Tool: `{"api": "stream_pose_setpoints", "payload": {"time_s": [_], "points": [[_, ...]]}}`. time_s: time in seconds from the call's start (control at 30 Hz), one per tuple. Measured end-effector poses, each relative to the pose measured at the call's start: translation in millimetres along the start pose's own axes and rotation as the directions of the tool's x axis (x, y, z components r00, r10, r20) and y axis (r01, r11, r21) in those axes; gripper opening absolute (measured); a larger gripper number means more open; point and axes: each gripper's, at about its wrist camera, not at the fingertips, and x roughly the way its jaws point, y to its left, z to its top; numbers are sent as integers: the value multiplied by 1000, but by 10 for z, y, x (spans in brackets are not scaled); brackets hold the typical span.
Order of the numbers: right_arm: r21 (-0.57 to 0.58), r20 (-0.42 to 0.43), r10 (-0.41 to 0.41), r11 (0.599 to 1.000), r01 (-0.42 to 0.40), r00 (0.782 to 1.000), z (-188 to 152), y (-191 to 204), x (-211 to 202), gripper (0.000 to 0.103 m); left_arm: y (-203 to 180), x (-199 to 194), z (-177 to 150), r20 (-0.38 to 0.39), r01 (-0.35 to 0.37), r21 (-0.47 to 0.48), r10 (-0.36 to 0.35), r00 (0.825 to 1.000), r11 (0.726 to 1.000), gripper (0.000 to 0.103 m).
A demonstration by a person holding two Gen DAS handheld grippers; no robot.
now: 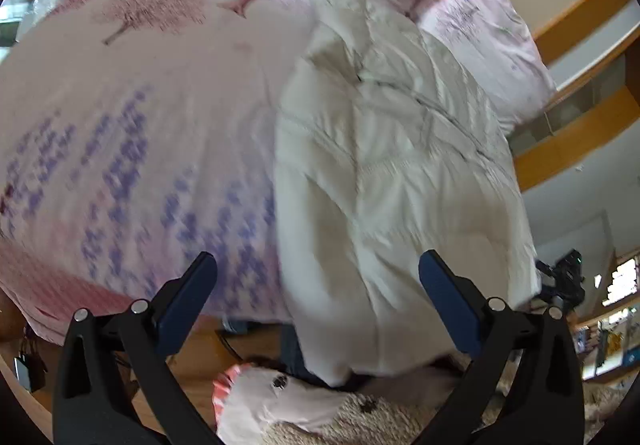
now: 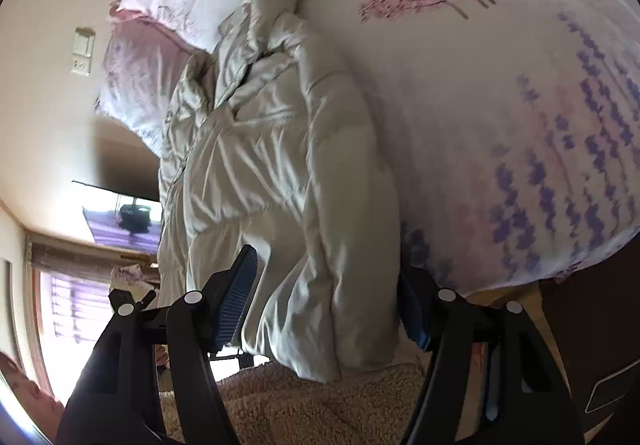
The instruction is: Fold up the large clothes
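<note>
A white puffy jacket (image 1: 392, 173) lies lengthwise along one side of the bed, its hem hanging over the bed's near edge. In the left wrist view my left gripper (image 1: 316, 257) hovers over that hem with both fingers wide apart. One finger is over the sheet, the other over the jacket, and neither touches cloth. In the right wrist view the jacket (image 2: 280, 165) bulges between the fingers of my right gripper (image 2: 328, 269). The ribbed face of the left pad (image 2: 236, 297) still shows bare, and the far finger is half hidden behind the hem.
The bed sheet (image 1: 140, 105) has pink trees and purple flowers. Pillows (image 1: 484, 33) lie at the head end. Beige fleece fabric (image 2: 300, 405) is close below the grippers. Wooden floor (image 1: 192, 361) shows by the bed, and a camera stand (image 1: 564, 277) is beyond the jacket.
</note>
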Motion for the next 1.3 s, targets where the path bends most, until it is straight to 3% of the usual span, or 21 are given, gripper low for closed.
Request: {"api": "stream_pose_setpoints", "payload": {"time_s": [0.17,0.3,0.4,0.53,0.63,0.77,0.83,0.93,1.1,1.3], "points": [[-10,-1,12,1000,-13,1000,-59,4,-41,67,-33,-16,-84,-24,27,-21,-28,999,999,101],[-12,-14,22,1000,-22,1000,-94,11,-14,57,-21,-24,-125,-33,43,-52,-45,998,998,98],[-10,-25,42,999,-42,999,-117,15,22,50,-29,-28,-160,-48,37,-66,-40,998,997,89],[-31,-30,86,996,-87,996,-166,68,43,46,-47,52,-228,-116,61,-95,-72,991,994,61],[-42,-34,96,994,-97,995,-178,106,60,43,-63,149,-262,-147,71,-119,-88,985,990,59],[-52,-24,93,994,-94,995,-194,148,56,29,-43,152,-258,-135,75,-143,-94,986,987,52],[-68,-4,97,993,-97,995,-201,196,18,24,-55,117,-252,-128,73,-138,-91,988,988,36],[-100,21,87,991,-85,996,-192,317,-31,20,-106,27,-213,-94,78,-129,-91,991,989,24],[-168,94,79,984,-62,992,-151,554,-131,17,-186,-121,-32,-3,107,-95,-108,994,990,16],[-250,226,104,967,-45,969,-51,884,-276,17,-285,-205,203,75,111,-65,-106,992,992,14]]}}
